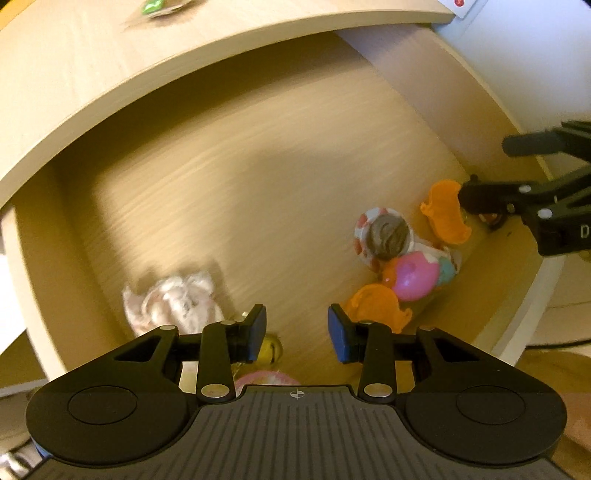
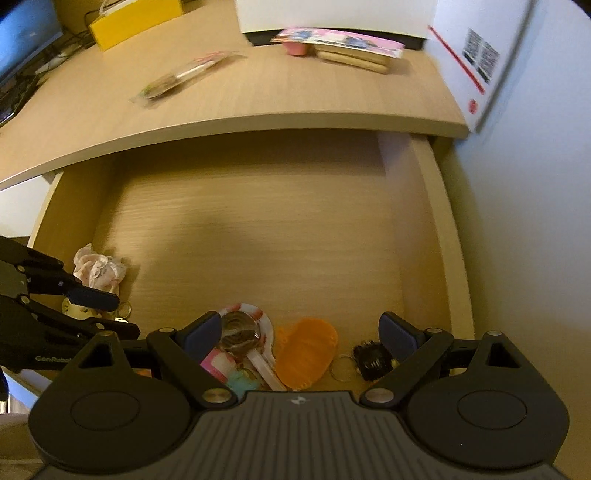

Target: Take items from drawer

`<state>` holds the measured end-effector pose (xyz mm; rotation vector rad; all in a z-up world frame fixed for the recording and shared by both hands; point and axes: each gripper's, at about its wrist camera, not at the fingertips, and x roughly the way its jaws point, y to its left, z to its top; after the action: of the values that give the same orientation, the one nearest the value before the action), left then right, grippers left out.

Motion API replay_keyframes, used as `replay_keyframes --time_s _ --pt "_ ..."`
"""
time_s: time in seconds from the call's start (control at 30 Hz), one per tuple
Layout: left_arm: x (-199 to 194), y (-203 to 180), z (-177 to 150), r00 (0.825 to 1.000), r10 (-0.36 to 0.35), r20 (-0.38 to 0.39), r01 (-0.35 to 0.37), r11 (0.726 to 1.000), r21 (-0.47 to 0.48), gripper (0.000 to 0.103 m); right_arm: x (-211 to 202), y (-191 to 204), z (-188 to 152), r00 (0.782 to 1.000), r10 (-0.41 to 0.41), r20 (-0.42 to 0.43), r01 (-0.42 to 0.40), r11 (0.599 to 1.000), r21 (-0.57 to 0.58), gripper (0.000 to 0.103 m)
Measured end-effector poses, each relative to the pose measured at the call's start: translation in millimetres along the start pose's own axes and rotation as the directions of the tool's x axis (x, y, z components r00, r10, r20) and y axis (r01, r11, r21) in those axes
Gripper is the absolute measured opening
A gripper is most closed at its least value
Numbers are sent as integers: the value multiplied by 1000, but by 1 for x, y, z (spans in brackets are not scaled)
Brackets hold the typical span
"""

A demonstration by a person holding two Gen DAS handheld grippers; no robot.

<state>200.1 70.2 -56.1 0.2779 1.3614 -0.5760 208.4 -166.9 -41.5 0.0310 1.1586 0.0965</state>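
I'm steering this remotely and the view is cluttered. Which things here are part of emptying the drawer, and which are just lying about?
For the job, inside the drawer:
- pink-white cloth scrunchie
- lollipop
- orange plastic piece
- pink ball
- black keyring charm

Lying about, on the desktop:
- yellow box
- wrapped pen packet
- pink cards

The left gripper (image 1: 297,332) hides most of a yellow trinket (image 1: 272,347) and a pink thing (image 1: 266,380) below it; what they are cannot be told. In the right wrist view, a packet (image 2: 184,75) on the surface (image 2: 258,99) is smeared by blur. A dark screen (image 2: 26,44) is cut off by the left edge, and the box label (image 2: 480,55) is too small to read
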Motion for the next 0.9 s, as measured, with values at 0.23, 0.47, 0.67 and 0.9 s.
replay_keyframes --time_s 0.23,0.47,0.67,0.9 --pt "-14 32 0 997 -6 -76 -1 995 -98 40 -3 2 18 998 33 57 -30 998 -52 93" --pt "-3 35 1 978 3 -209 -22 996 -91 40 1 -13 32 992 62 114 -60 998 -16 93" --pt "13 30 -9 947 -10 -320 -18 996 -84 49 8 -24 27 992 56 115 -59 998 24 93" --pt "34 26 -4 936 -78 -342 15 983 -183 55 17 -30 18 993 63 98 -69 996 61 93"
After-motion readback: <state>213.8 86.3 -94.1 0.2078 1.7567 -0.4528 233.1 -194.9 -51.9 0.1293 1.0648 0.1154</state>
